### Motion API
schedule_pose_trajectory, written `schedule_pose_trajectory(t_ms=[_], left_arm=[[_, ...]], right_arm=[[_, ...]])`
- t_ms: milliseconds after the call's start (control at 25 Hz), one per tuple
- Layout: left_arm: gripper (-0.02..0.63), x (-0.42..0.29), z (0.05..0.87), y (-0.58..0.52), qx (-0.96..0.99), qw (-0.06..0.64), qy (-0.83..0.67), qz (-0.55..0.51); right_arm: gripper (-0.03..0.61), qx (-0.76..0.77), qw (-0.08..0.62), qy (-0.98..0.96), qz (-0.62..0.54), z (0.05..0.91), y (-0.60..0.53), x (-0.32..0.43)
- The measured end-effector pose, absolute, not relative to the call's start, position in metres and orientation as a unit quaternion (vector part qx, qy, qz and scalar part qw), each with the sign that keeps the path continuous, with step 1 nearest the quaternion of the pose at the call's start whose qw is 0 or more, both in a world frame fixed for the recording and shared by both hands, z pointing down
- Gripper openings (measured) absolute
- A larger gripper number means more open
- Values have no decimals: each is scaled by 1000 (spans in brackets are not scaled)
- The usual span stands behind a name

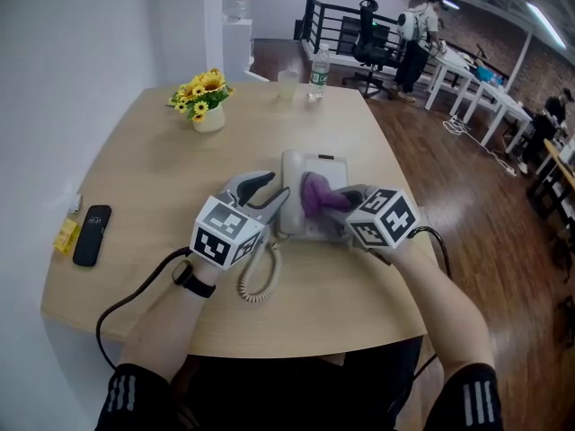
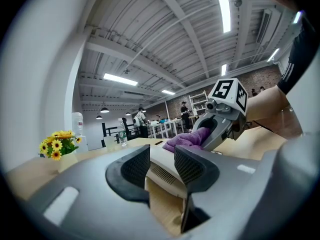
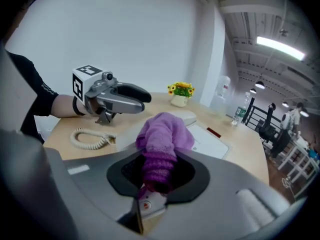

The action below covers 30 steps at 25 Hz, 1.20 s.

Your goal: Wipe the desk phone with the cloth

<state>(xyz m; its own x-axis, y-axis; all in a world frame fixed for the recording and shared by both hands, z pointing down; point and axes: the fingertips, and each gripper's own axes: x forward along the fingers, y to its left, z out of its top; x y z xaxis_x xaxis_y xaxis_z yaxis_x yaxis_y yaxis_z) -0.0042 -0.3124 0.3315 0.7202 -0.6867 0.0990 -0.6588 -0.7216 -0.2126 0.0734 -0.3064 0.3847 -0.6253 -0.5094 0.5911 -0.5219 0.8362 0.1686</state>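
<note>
A white desk phone (image 1: 322, 171) lies in the middle of the wooden table. My right gripper (image 1: 337, 200) is shut on a bunched purple cloth (image 1: 316, 196) that rests on the phone's top. In the right gripper view the cloth (image 3: 162, 134) bulges out between the jaws over the phone (image 3: 210, 139). My left gripper (image 1: 280, 197) is at the phone's left side. In the left gripper view its narrow-set jaws (image 2: 161, 166) hold the phone's white edge (image 2: 161, 156) between the pads. The cloth (image 2: 187, 139) and the right gripper (image 2: 215, 129) show just beyond.
The phone's coiled cord (image 1: 256, 281) loops toward the table's near edge. A vase of yellow flowers (image 1: 205, 101) stands far left, with a plastic cup (image 1: 287, 85) and a water bottle (image 1: 317, 73) at the far edge. A black handset (image 1: 92, 234) lies at the left edge.
</note>
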Motion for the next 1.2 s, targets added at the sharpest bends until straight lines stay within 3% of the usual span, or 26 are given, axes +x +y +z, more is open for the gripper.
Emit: schedule_pose_trajectory(t_ms=[480,760,920,1200], left_arm=[[146,-5,330,-313,-924,83,364,-85],[146,-7,330,-314,-923,83,367,-85],[146,-5,331,-313,-923,82,366,-86],[146,-6,329,-313,-923,82,366,-85]], right_arm=[[83,354,341,-871,18,383,-311,154],[83,291,270,-917,36,363,-275,95],[83,268,285,-919,53,396,-266,75],[83,302,313,-900,47,402,-272,118]])
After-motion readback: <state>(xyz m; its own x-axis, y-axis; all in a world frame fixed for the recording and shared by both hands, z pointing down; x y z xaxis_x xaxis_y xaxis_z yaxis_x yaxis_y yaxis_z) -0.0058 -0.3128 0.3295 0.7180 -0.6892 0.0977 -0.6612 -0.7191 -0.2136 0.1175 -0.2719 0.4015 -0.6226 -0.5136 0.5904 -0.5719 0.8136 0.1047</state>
